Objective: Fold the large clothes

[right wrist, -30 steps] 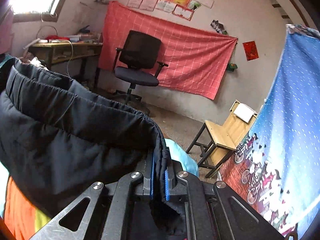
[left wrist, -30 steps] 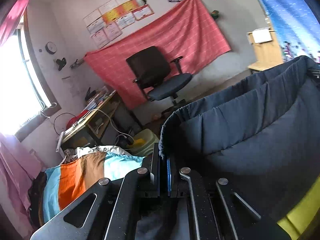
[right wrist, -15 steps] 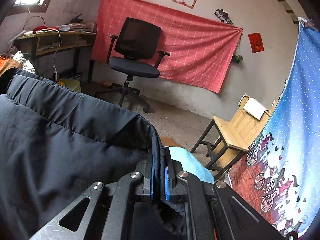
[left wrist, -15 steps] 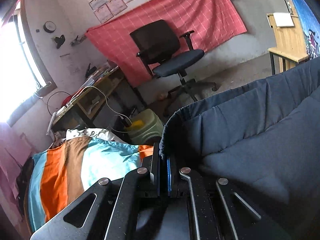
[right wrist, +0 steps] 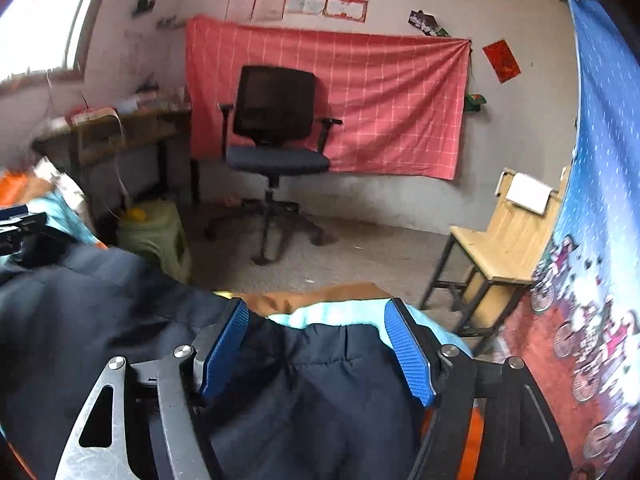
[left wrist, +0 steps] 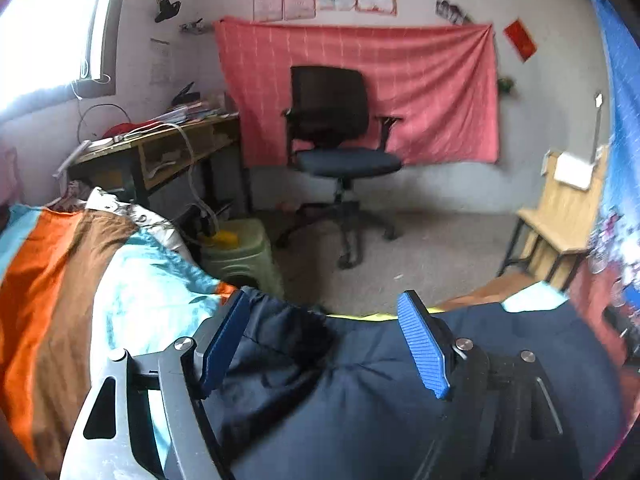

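Note:
A dark navy padded jacket [left wrist: 360, 400] lies spread over the striped bedcover [left wrist: 80, 300], near the bed's foot edge. My left gripper [left wrist: 324, 340] hangs just above it, its jaws opening wide, blue pads [left wrist: 422, 348] clear of the cloth that lies slack between and below them. In the right wrist view the same jacket [right wrist: 312, 392] lies under my right gripper [right wrist: 316, 344], whose jaws are also opening, its blue pads [right wrist: 408, 352] off the fabric. The left gripper's tip [right wrist: 16, 220] shows at the far left edge there.
Beyond the bed are a black office chair [left wrist: 336, 136] before a red wall cloth [left wrist: 420, 92], a cluttered desk [left wrist: 160, 148] at left, a green stool [left wrist: 240, 252], and a wooden chair [right wrist: 504, 240] by a blue patterned hanging [right wrist: 600, 200] at right.
Both grippers were shut on the jacket's raised edge; now both stand open, the jacket has dropped flat on the bed, and both views have sunk and rolled level.

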Demonstrator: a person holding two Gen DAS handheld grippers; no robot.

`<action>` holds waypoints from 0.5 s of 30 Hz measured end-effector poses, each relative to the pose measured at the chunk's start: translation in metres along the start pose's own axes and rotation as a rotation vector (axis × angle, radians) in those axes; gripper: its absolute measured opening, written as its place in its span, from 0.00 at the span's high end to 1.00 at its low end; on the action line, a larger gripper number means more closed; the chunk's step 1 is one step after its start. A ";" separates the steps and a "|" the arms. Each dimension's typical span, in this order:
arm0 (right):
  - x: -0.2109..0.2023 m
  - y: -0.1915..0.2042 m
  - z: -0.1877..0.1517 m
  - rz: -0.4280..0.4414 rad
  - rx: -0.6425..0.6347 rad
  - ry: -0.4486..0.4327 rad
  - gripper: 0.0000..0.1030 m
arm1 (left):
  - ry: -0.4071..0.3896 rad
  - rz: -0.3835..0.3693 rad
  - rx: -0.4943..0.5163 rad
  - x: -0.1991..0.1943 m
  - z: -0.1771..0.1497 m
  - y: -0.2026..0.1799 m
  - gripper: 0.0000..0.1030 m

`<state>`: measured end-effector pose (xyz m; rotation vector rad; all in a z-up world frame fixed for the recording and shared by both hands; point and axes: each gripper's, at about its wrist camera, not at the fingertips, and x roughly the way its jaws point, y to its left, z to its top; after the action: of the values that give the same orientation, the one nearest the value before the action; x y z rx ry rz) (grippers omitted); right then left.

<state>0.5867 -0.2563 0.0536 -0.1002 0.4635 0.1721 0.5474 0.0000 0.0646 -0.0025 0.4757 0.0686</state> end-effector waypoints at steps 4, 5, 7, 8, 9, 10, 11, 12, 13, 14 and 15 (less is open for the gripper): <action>-0.026 -0.004 -0.016 0.128 0.048 0.003 0.15 | 0.038 -0.058 0.047 -0.020 -0.014 -0.010 0.23; -0.029 -0.003 -0.021 0.152 0.051 0.010 0.13 | 0.049 -0.070 0.064 -0.022 -0.020 -0.015 0.21; -0.035 0.000 -0.033 0.223 0.052 0.033 0.10 | 0.085 -0.114 0.104 -0.024 -0.039 -0.025 0.20; -0.035 0.004 -0.037 0.249 0.044 0.046 0.08 | 0.108 -0.117 0.125 -0.024 -0.048 -0.033 0.20; -0.033 0.007 -0.040 0.264 0.034 0.055 0.08 | 0.127 -0.115 0.141 -0.020 -0.054 -0.037 0.20; -0.030 0.014 -0.043 0.284 0.011 0.069 0.08 | 0.149 -0.107 0.161 -0.014 -0.060 -0.042 0.20; -0.025 0.020 -0.045 0.287 -0.010 0.082 0.08 | 0.160 -0.094 0.172 -0.008 -0.064 -0.046 0.20; -0.021 0.025 -0.045 0.285 -0.021 0.092 0.08 | 0.164 -0.087 0.175 -0.004 -0.065 -0.047 0.20; -0.012 0.032 -0.045 0.287 -0.031 0.112 0.08 | 0.163 -0.077 0.170 0.004 -0.064 -0.048 0.16; -0.005 0.036 -0.046 0.285 -0.034 0.125 0.08 | 0.162 -0.067 0.163 0.008 -0.063 -0.047 0.10; 0.005 0.041 -0.045 0.277 -0.033 0.133 0.08 | 0.164 -0.053 0.143 0.016 -0.060 -0.045 0.08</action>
<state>0.5636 -0.2217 0.0090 -0.0801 0.6068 0.4472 0.5373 -0.0450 0.0031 0.1207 0.6430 -0.0182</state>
